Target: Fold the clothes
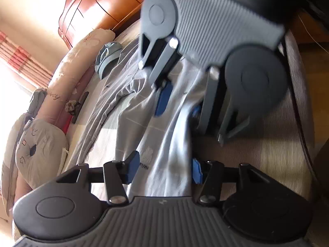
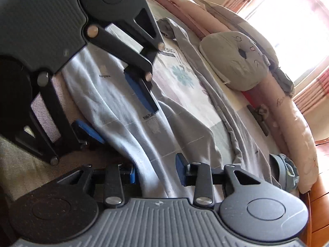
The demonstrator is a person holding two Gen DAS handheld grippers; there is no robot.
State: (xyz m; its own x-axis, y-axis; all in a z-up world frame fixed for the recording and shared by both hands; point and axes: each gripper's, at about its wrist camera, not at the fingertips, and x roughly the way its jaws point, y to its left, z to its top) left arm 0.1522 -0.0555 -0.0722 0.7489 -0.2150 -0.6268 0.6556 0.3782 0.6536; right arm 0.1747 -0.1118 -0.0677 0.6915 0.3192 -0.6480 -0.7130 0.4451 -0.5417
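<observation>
A pale grey garment (image 1: pixel 131 121) lay spread on the bed (image 1: pixel 267 164), running from the lower centre of the left wrist view up toward the upper left, with small dark printed marks and thin grid lines on the cloth. One long fold of it ran down the middle of the frame between the blue pads of the left gripper (image 1: pixel 163 171). Those jaws stood apart, one pad on either side of the fold, and neither pad appeared to press on the cloth.

The right gripper (image 1: pixel 177 105) filled the upper centre of that view, blurred, its jaws also parted over the same garment, with an edge of the cloth lying between the pads; I could not see them clamp it. In the right wrist view the right gripper (image 2: pixel 157 173) sat at the bottom of the frame, jaws released astride a ridge of the pale grey garment (image 2: pixel 115 111), and the left gripper (image 2: pixel 115 113) reached in from the upper left, one blue pad resting over the cloth.

Along the far side of the bed lay a pink bolster (image 1: pixel 67 70) and a grey cushion with a drawn face (image 2: pixel 234 61). A blue-grey bundle (image 1: pixel 108 58) sat near the garment's far end, and a wooden cabinet (image 1: pixel 102 6) stood in the upper left of the left wrist view.
</observation>
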